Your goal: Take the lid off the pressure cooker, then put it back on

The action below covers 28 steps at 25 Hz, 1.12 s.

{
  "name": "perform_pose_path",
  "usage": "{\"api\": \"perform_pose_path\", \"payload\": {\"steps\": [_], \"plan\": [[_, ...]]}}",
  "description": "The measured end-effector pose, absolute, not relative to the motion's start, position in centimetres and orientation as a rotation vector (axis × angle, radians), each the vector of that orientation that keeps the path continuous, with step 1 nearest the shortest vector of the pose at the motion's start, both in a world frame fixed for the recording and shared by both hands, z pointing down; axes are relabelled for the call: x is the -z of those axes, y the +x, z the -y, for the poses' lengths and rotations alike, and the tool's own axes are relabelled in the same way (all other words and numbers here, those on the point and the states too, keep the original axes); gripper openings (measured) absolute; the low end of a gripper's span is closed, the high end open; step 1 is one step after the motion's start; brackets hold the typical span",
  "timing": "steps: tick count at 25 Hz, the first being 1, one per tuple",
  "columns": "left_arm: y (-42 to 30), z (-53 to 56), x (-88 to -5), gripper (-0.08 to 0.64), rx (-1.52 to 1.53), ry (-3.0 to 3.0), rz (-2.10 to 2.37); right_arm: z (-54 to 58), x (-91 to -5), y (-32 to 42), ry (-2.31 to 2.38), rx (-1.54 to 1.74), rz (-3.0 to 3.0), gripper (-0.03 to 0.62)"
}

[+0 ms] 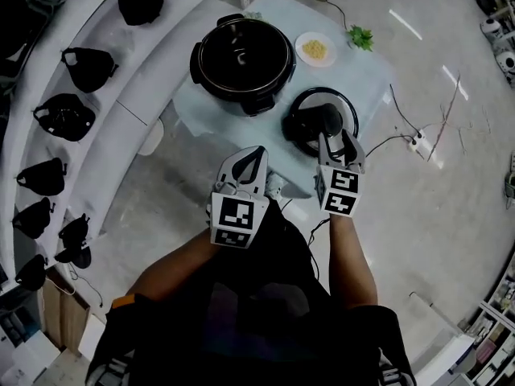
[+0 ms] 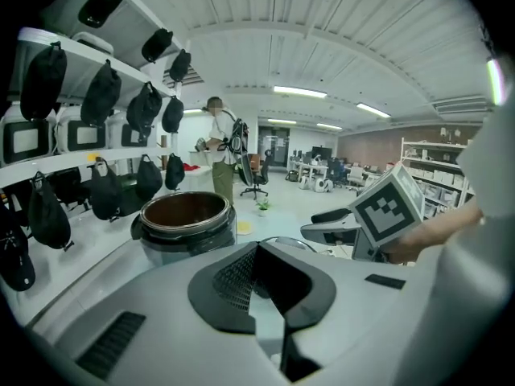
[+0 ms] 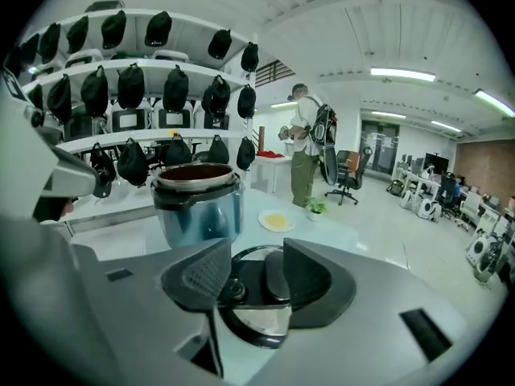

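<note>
flat white indoor light, fisheye frames going dark at the rims

ceiling strip lights (image 3: 402, 74) are glowing at 1 o'clock in the right gripper view and near 12 o'clock in the left gripper view, washing the room evenly with few hard shadows. in the head view the floor (image 1: 418, 30) is throwing pale glare streaks at 2 o'clock, while the person's clothing (image 1: 257, 320) at 6 o'clock is sinking into near black. both gripper views are bowing straight lines outward and blacking out at the corners. the left gripper (image 2: 259, 252) and right gripper (image 3: 256, 252) are looming soft and blurred at 6 o'clock; the lid (image 3: 257, 320) is catching a dull sheen.
</note>
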State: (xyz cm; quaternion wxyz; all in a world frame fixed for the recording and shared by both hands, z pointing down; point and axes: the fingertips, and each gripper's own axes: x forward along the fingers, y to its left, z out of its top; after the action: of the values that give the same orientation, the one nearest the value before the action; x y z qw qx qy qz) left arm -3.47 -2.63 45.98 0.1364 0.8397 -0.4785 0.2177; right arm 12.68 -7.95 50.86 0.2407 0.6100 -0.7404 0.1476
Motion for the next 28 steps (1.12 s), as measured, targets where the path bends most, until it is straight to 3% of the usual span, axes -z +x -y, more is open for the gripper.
{"api": "perform_pose_path", "payload": {"steps": [10, 28], "plan": [[-4.3, -2.4, -42.7, 0.006, -0.535, 2.493, 1.384, 0.0, -45.2, 9.0, 1.716, -0.428, 2.095, 0.071], [-5.1, -7.2, -38.7, 0.006, -0.440, 2.532, 1.461, -7.2, -37.9, 6.7, 1.696, -0.373, 2.226, 0.057]]}}
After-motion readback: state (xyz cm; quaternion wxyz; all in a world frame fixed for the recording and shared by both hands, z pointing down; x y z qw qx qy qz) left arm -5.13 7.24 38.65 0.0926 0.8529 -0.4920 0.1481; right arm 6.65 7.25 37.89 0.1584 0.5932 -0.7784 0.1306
